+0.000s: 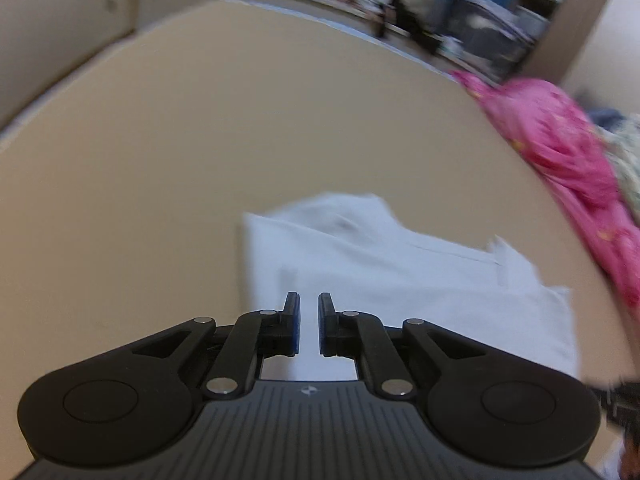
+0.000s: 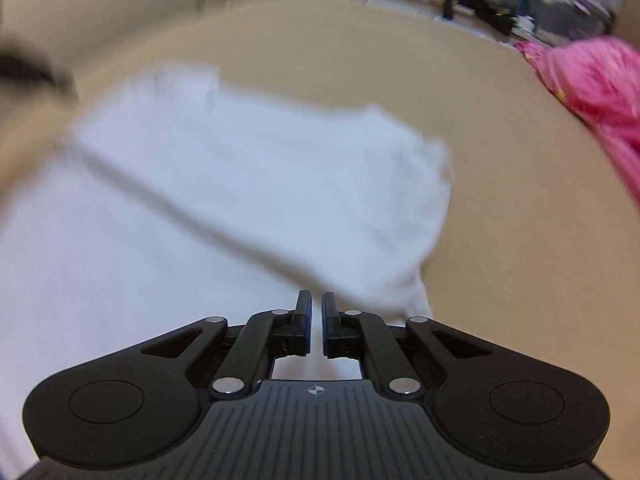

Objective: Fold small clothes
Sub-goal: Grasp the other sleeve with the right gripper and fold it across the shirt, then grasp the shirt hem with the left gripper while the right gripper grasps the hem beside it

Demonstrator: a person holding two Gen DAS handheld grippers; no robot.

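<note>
A: From the left wrist, what is showing?

B: The left gripper is hanging over the near part of the white garment, its fingers standing a narrow gap apart with only white cloth showing through the gap, pinching nothing. The garment is lying flat on the beige table, with a stitched seam and a folded flap running across it. Beyond the garment's right edge a pink garment is piled up, with a patterned cloth just behind that.

A: And the right wrist?

B: The right gripper is also hovering over the white garment, near its right-hand edge, fingers almost pressed together but with a thin slit between them, and nothing is visibly caught there. Here the garment is filling most of the lower left, and the pink garment is sitting well apart from it at the far right.

A: What is one view giving that the other is not?

B: The left view is showing the white garment's left edge and the bare table beyond it; the right view is showing its right edge more fully, though heavily blurred. The patterned cloth is appearing only in the left view.

A: Anything hard to make out?

B: The shelves behind the table are smeared in both views, the dark shape left of the garment in the right view is unreadable, and the garment's near edge is hidden under both grippers
</note>
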